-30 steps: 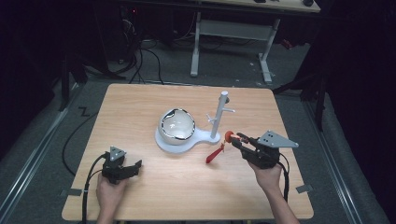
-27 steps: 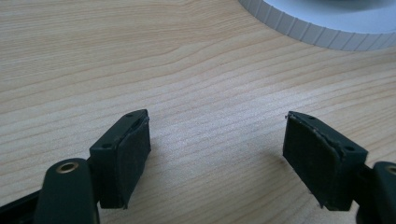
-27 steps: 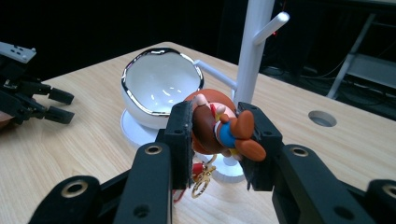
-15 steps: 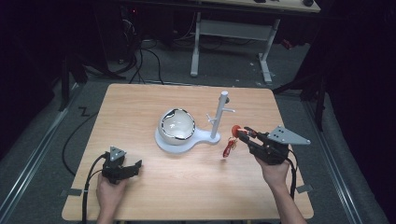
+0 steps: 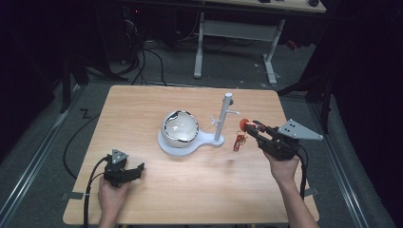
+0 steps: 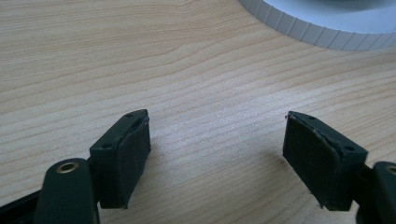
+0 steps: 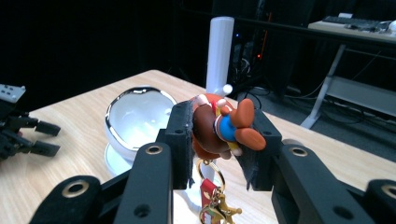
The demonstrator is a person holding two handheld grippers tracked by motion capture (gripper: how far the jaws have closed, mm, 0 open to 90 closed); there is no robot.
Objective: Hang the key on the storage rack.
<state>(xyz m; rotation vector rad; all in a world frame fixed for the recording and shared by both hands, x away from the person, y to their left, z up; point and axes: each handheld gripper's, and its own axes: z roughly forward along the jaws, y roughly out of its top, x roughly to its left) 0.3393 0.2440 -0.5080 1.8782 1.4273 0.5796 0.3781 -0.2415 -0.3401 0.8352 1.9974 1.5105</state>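
A small figurine keychain [image 5: 244,123], brown, red and blue, is clamped between the jaws of my right gripper [image 5: 252,127], which is shut on it. Its red tag and gold clasp [image 5: 237,141] dangle below, just right of the white stand's post [image 5: 223,118]. In the right gripper view the figurine [image 7: 224,126] sits between the pads, with the post [image 7: 219,51] behind it and the chrome-rimmed white bowl [image 7: 135,116] to its left. My left gripper [image 5: 138,170] rests open on the table at the front left, and bare wood lies between its jaws [image 6: 217,140].
The stand's white base [image 5: 190,142] carries the bowl [image 5: 179,127] and has short pegs near the top of the post. Its ribbed rim [image 6: 317,28] lies ahead of the left gripper. The wooden table [image 5: 142,104] stands on a dark floor with cables and a desk frame behind.
My right gripper has risen and drawn slightly right with the keychain, so the red tag now hangs free beside the post. The left gripper has not moved.
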